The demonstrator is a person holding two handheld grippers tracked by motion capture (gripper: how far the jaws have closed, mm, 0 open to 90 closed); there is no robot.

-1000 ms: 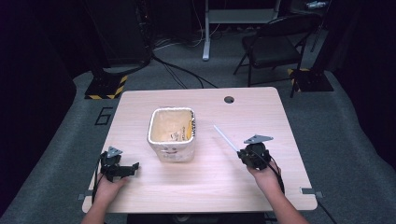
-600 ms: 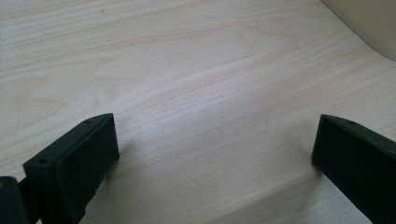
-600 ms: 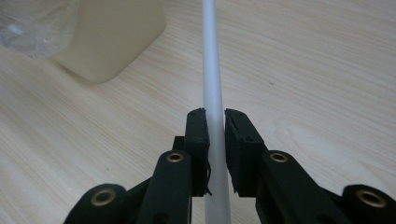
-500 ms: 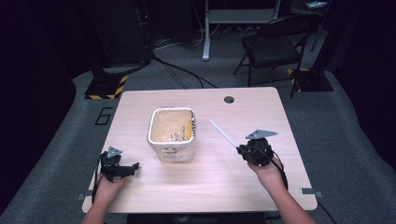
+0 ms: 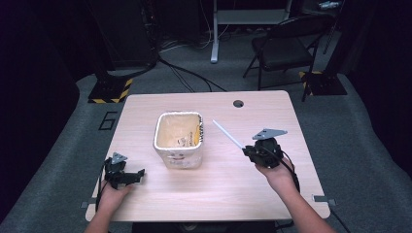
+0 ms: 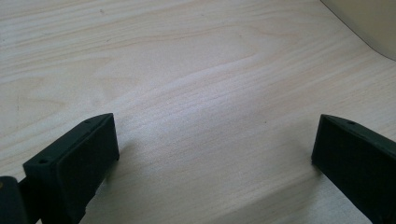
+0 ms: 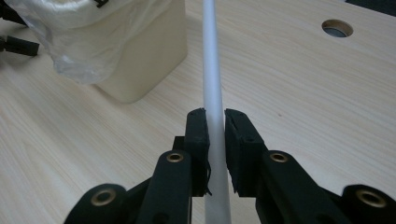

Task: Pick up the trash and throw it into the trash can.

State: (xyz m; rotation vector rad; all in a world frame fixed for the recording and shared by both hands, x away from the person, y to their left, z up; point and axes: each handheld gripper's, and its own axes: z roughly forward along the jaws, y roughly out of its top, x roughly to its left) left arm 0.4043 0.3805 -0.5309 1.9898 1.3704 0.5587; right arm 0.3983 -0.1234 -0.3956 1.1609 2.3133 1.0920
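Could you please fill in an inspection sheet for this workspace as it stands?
Surface: light wood table with a round hole near the far edge.
Job's things: white stick pointing toward the cream bin, which is lined with a plastic bag.
Clutter: nothing seen.
Grippers: right claw shut on the stick; left claw open, low over bare wood.
Cables: black leads trail from both claws; more lie on the floor beyond.
Surroundings: grey carpet, folding chair, dark stands.

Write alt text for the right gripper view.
The right tongs are clamped on a thin white stick that runs away up the frame. A cream bin with a plastic liner stands at upper left on the wooden table.
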